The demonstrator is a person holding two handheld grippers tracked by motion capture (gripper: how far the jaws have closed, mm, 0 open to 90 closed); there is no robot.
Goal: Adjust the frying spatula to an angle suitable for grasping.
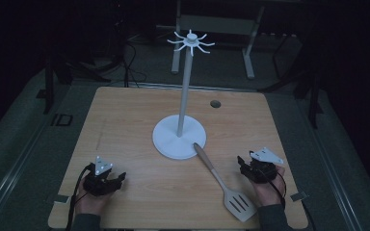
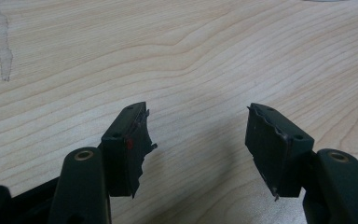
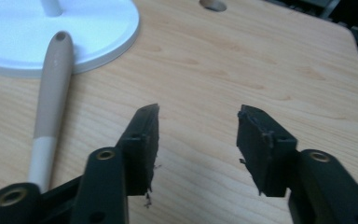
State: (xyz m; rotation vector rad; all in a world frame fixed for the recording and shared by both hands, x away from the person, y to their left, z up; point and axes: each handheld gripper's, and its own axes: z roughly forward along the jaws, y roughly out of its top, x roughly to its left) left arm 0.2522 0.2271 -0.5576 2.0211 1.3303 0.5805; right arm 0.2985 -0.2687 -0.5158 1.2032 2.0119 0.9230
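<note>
High view: one stand (image 1: 179, 137), one spatula (image 1: 225, 185), two claws, left claw (image 1: 118, 179) and right claw (image 1: 243, 163), both apart.

One marking legible: dark letters "ID" (image 1: 61, 120) on the grey floor mat beside the light wooden desk (image 1: 125, 125), well beyond and outward of the left claw (image 1: 118, 180). Nothing else readable; no labels or brands on the desk surface or the claw jaws.
</note>
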